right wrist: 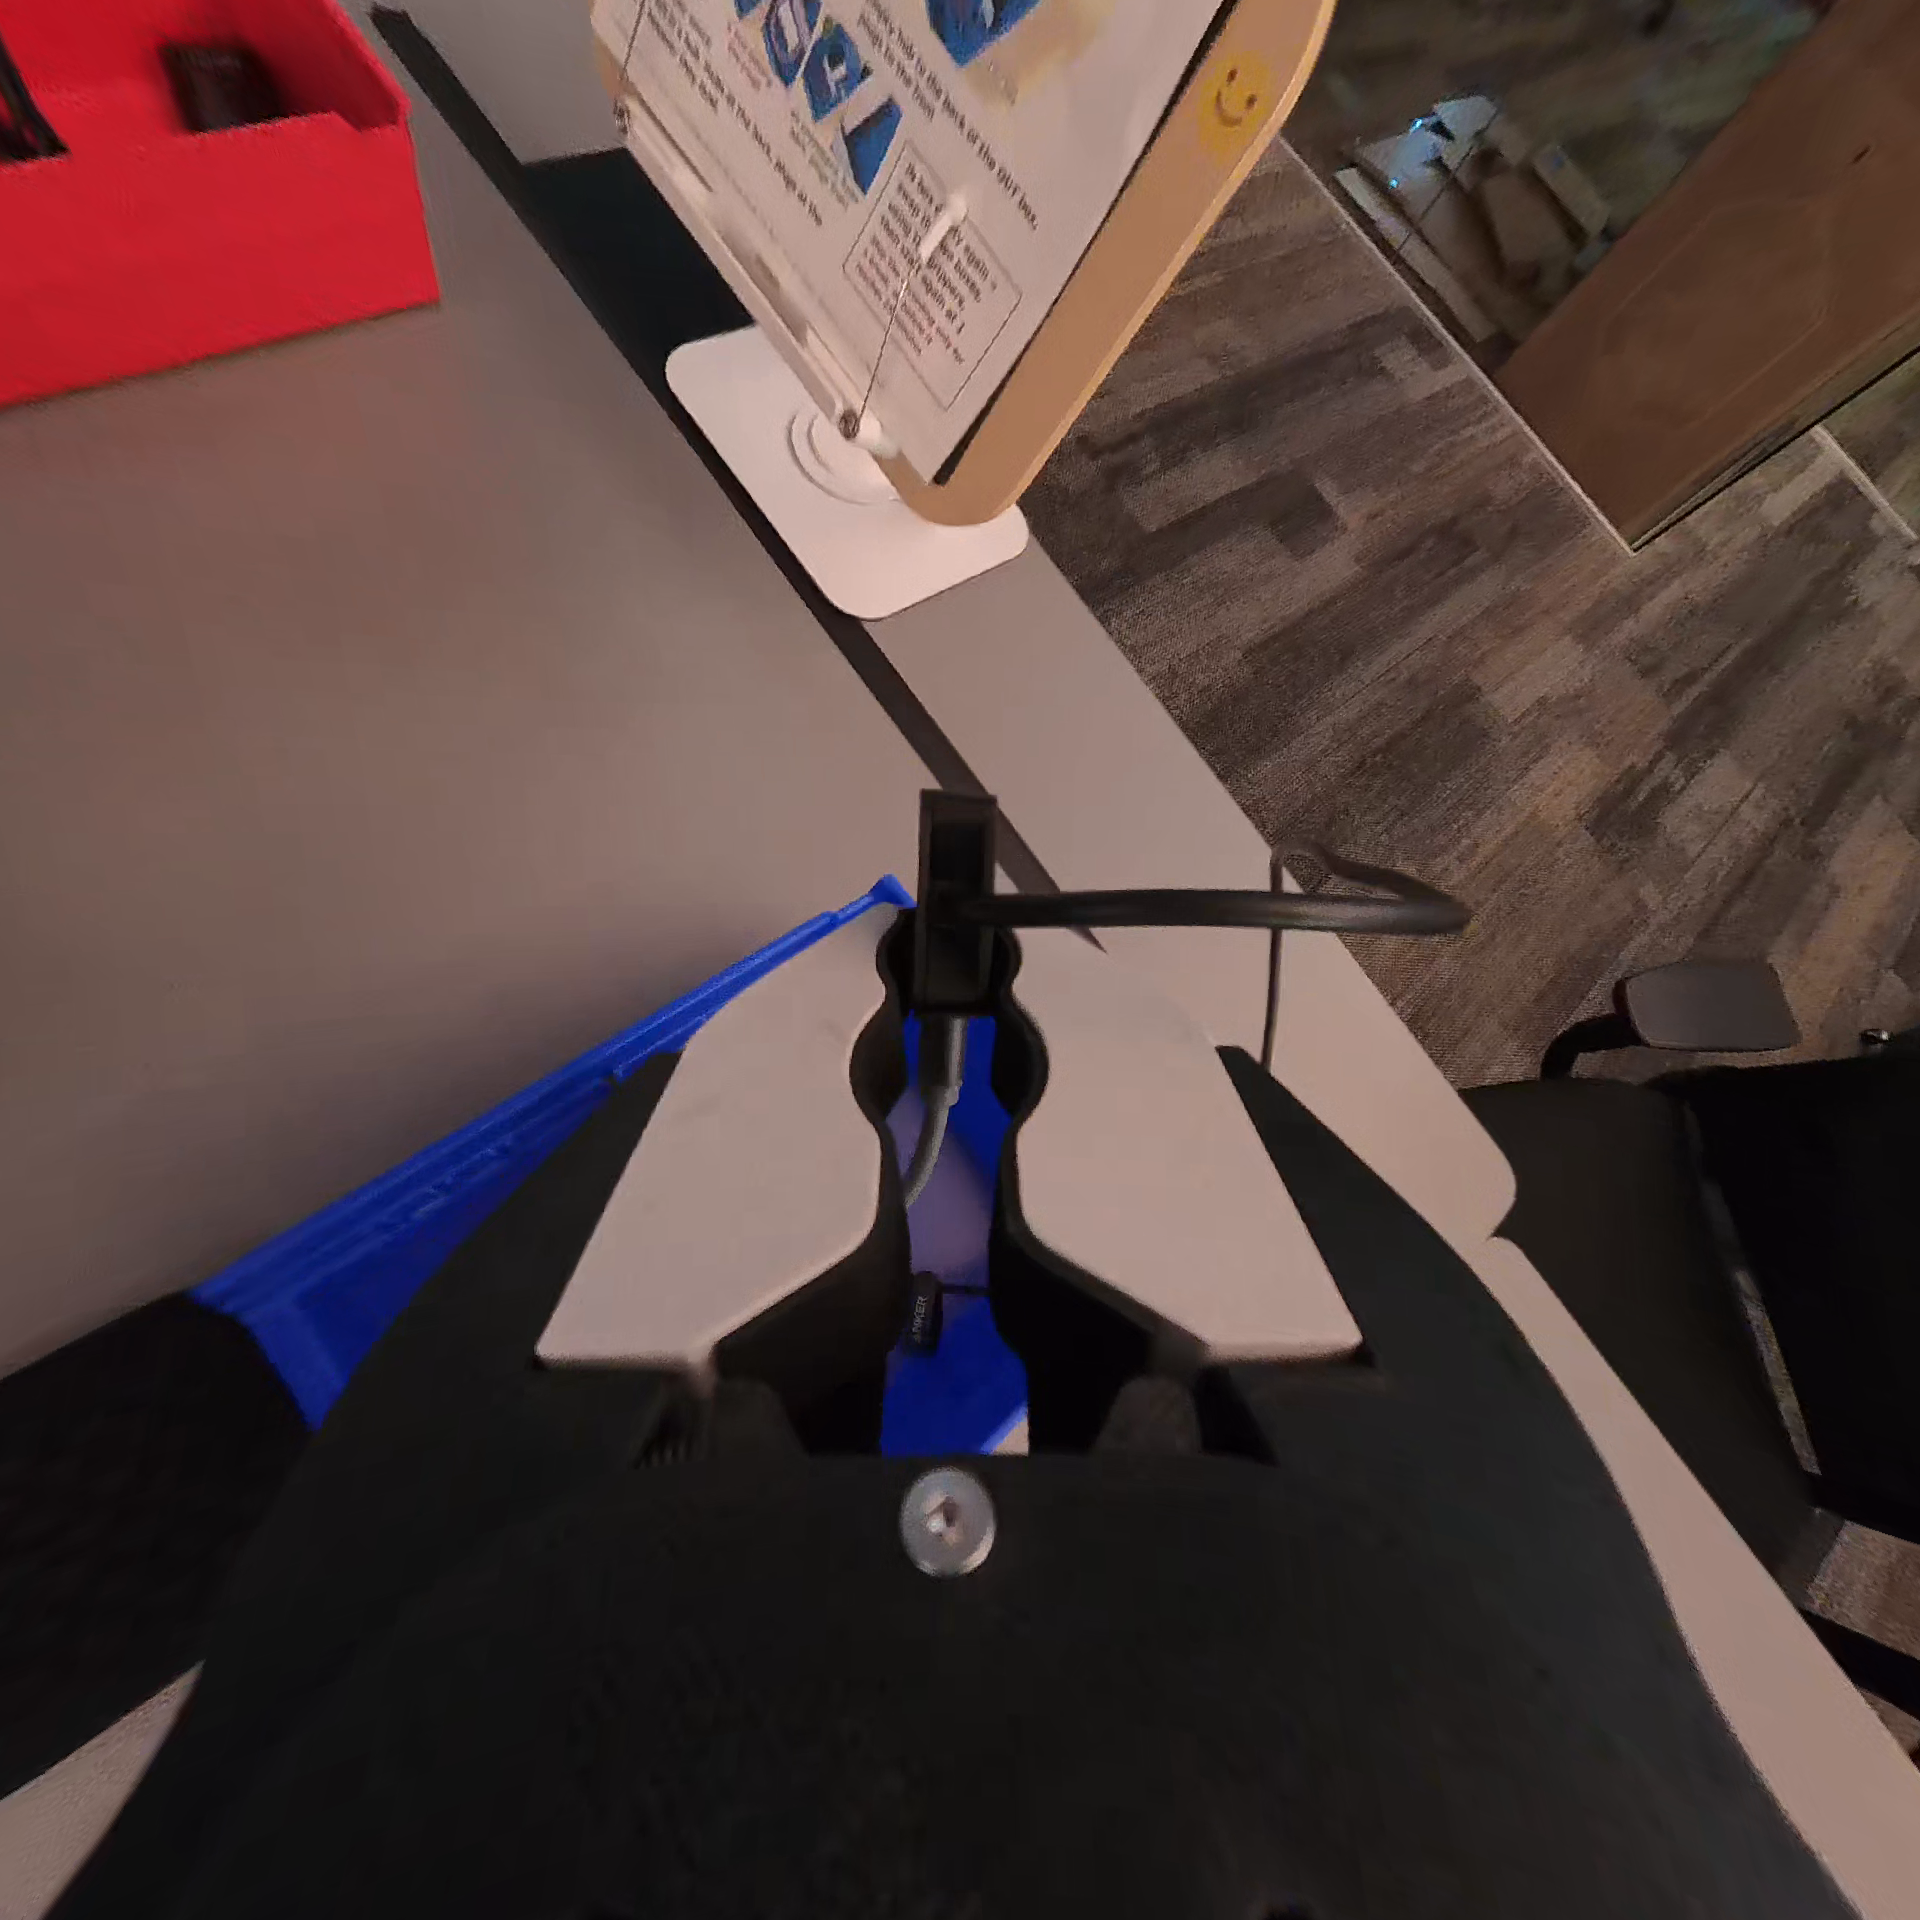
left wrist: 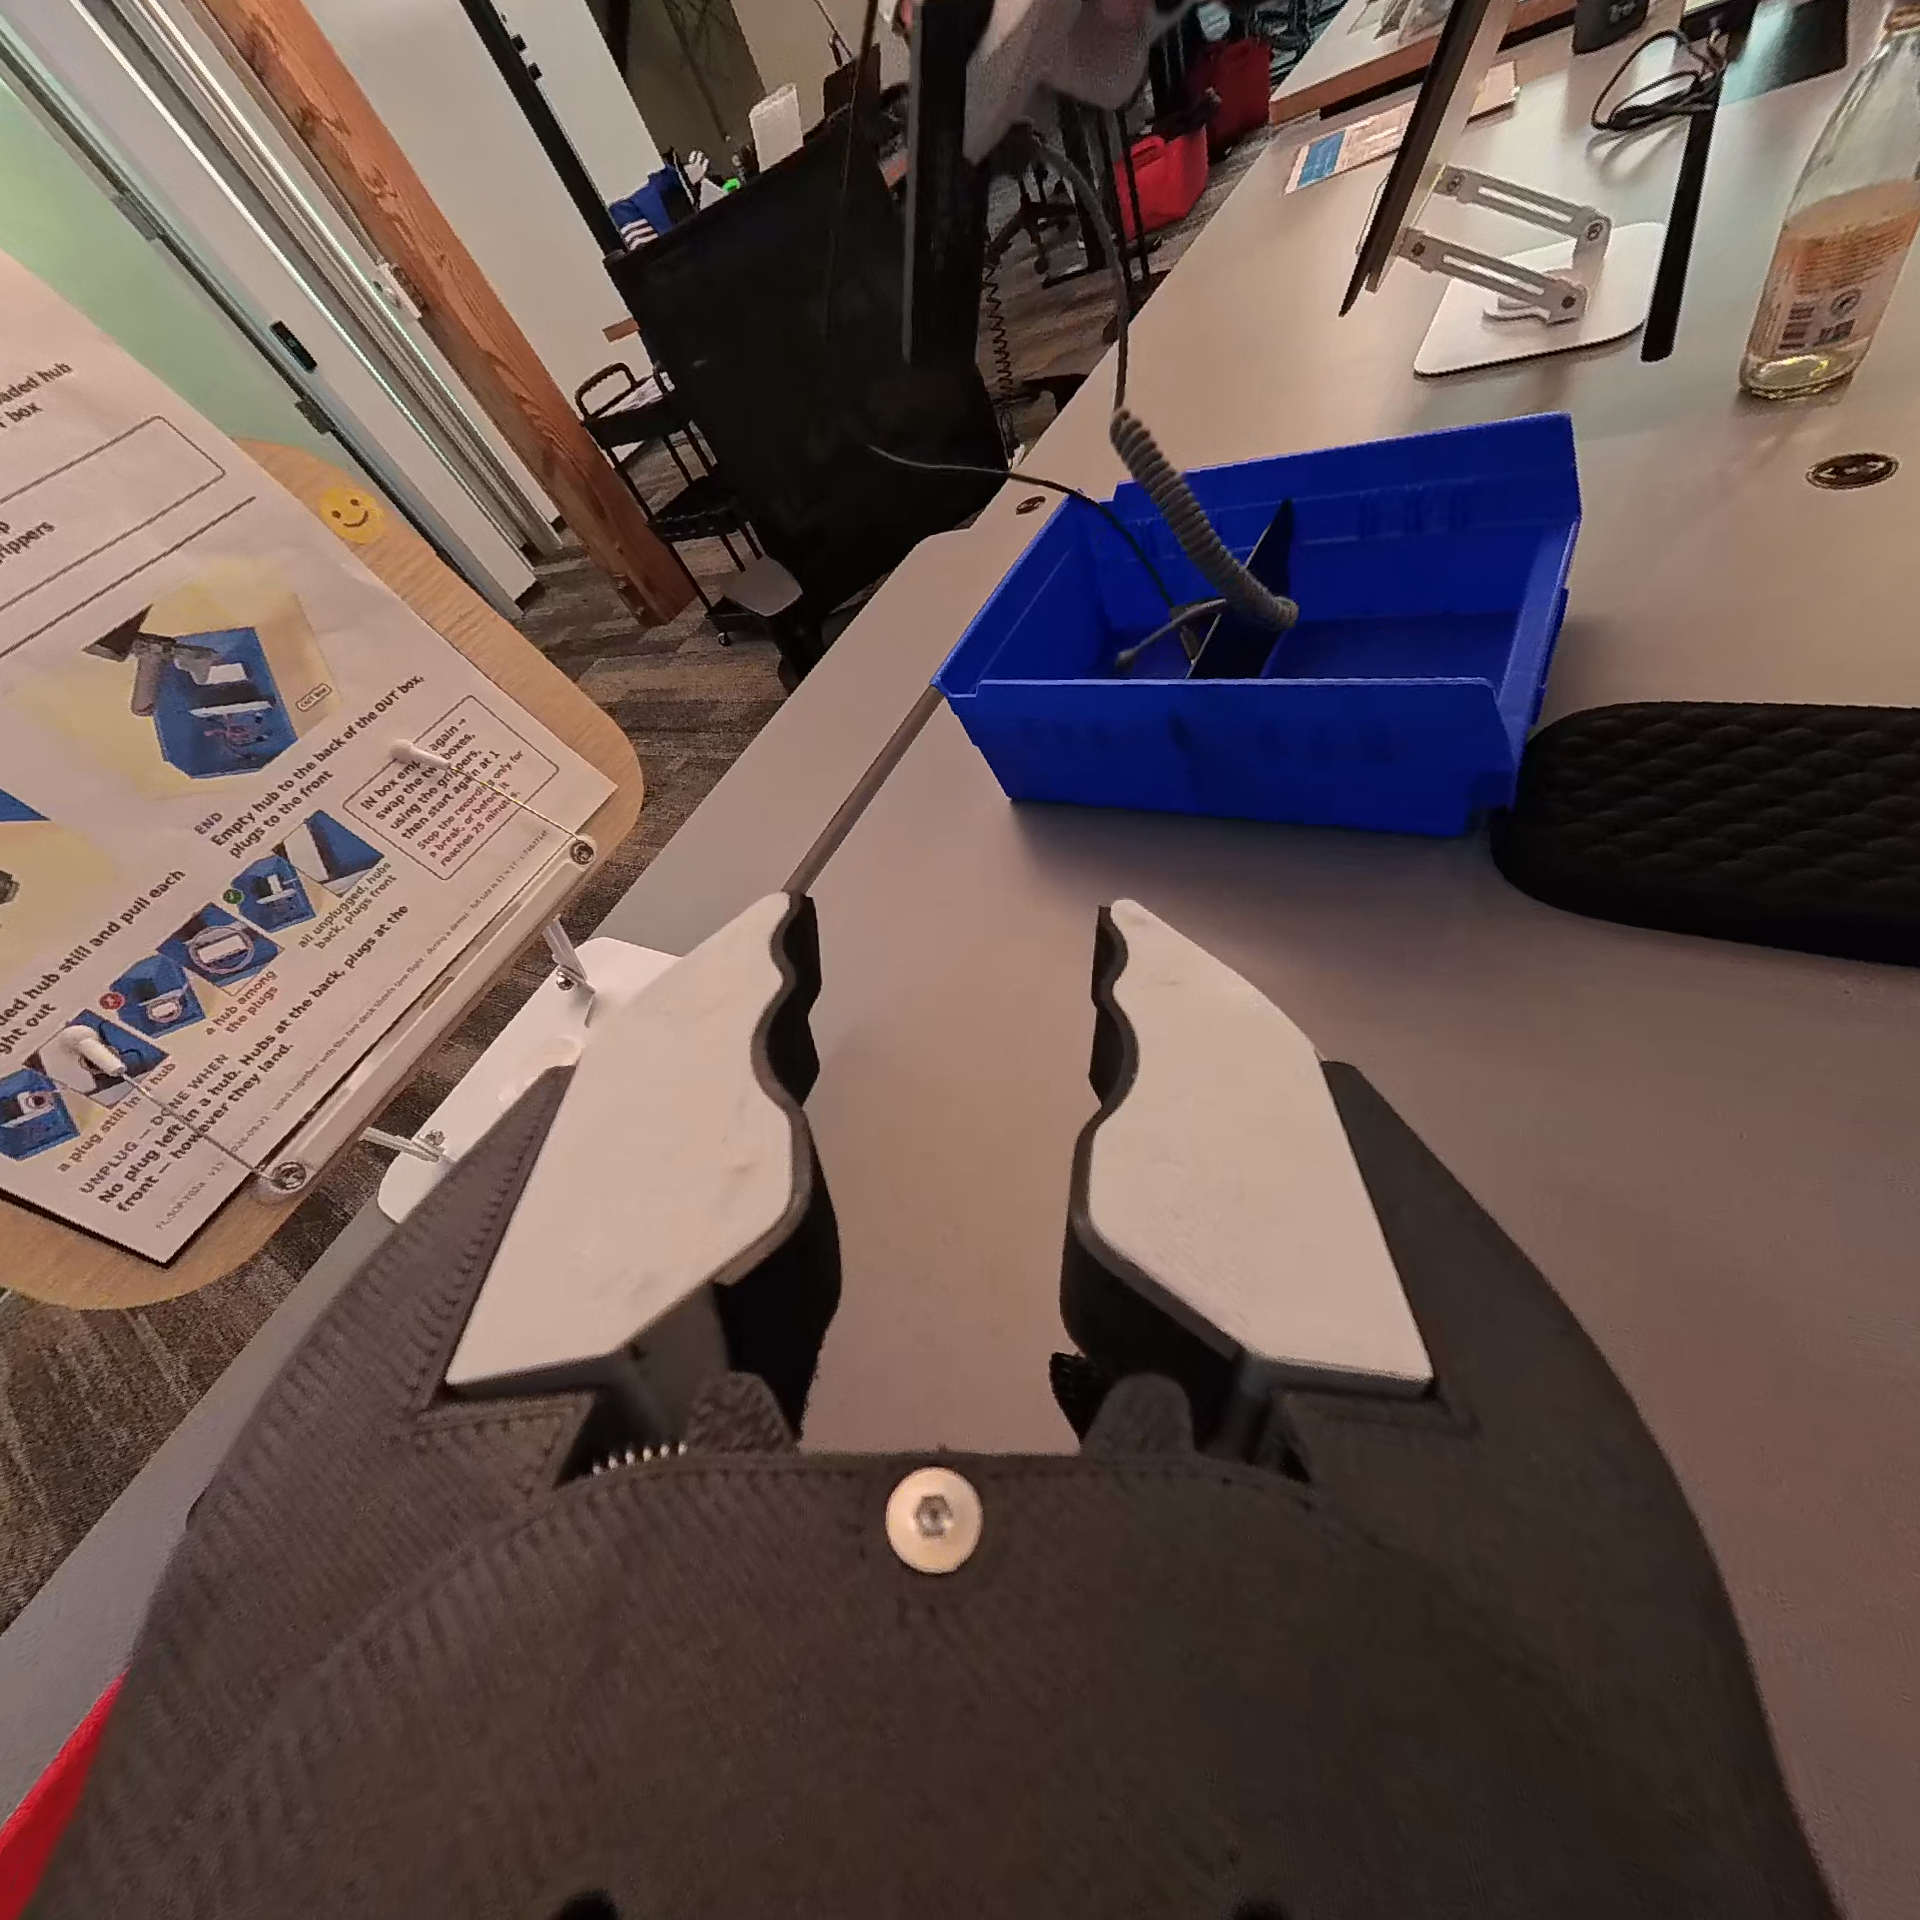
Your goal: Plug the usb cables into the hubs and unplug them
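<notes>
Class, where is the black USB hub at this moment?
In the right wrist view, the black USB hub is clamped upright between the right gripper's fingertips, above the blue bin near the desk edge, its black cable looping to the right.

Printed instruction sheet (left wrist: 208,831) (right wrist: 883,208) clipped to a wooden stand (left wrist: 540,665) at the left edge of the surface (left wrist: 1351,1143): bold black headings, boxed paragraphs and small captions under blue pictures (sharp in the left wrist view, smeared in the right). Yellow smiley sticker (left wrist: 348,516) (right wrist: 1233,99) on the stand's bare corner. Pale label (left wrist: 1829,291) with fine print and a barcode on the glass bottle (left wrist: 1860,135), far right. Small black tag (right wrist: 921,1325) with pale lettering on the grey cable (right wrist: 930,1143) under the hub (right wrist: 951,904).
</notes>
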Available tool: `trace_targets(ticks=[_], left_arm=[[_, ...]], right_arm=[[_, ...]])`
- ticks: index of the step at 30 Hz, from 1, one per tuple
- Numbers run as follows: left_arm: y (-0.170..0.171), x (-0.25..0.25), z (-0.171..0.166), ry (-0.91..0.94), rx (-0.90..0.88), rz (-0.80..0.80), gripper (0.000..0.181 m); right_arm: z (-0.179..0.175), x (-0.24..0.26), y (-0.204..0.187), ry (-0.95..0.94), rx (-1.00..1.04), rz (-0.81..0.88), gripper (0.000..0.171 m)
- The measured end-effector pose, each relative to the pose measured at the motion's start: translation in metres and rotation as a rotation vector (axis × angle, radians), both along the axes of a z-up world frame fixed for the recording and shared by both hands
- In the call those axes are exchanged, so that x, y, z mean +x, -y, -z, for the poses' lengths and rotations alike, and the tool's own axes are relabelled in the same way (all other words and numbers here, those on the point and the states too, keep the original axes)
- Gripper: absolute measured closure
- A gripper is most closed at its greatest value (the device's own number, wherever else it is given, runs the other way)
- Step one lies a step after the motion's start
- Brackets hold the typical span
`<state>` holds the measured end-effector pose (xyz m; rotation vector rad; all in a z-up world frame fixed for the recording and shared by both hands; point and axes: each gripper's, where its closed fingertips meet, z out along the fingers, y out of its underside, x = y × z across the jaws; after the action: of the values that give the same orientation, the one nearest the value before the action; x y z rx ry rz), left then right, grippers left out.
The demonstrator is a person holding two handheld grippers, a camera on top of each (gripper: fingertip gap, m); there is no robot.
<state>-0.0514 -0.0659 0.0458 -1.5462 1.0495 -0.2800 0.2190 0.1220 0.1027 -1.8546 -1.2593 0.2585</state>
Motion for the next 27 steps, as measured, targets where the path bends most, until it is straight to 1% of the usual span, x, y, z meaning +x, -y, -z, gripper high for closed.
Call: trace_targets(ticks=[1,3,6,9,11,14,15,18,20,22,25,27], left_arm=[[0.000,0.000,0.000,-0.002,0.000,0.001,0.131],[0.001,0.001,0.001,-0.005,-0.001,0.005,0.131],[0.000,0.002,0.003,-0.013,-0.005,0.007,0.131],[0.000,0.003,0.005,-0.022,-0.007,0.007,0.131],[0.000,0.004,0.006,-0.025,-0.008,0.009,0.131],[-0.001,0.006,0.009,-0.035,-0.015,0.011,0.131],[-0.001,0.006,0.011,-0.041,-0.018,0.011,0.131],[-0.001,0.007,0.014,-0.062,-0.017,0.008,0.131],[-0.001,0.008,0.014,-0.064,-0.019,0.013,0.131],[-0.001,0.010,0.015,-0.058,-0.024,0.020,0.131],[0.000,0.012,0.017,-0.068,-0.027,0.026,0.131],[0.001,0.014,0.018,-0.076,-0.026,0.029,0.131]], right_arm=[[0.004,0.002,-0.004,-0.001,0.017,0.015,0.158],[0.004,0.008,-0.014,-0.041,0.067,0.073,0.158],[-0.010,0.023,-0.033,-0.160,0.161,0.190,0.158],[-0.023,0.034,-0.042,-0.254,0.235,0.239,0.159],[-0.027,0.046,-0.052,-0.258,0.282,0.314,0.158],[-0.032,0.053,-0.061,-0.257,0.313,0.368,0.158],[-0.032,0.052,-0.061,-0.261,0.311,0.357,0.158],[-0.025,0.030,-0.041,-0.269,0.247,0.170,0.159],[-0.010,0.025,-0.024,-0.215,0.198,0.092,0.158],[0.007,0.021,-0.002,-0.176,0.150,-0.027,0.158],[0.040,0.023,0.029,-0.113,0.031,-0.148,0.158],[0.060,0.028,0.044,-0.049,-0.007,-0.202,0.158]])
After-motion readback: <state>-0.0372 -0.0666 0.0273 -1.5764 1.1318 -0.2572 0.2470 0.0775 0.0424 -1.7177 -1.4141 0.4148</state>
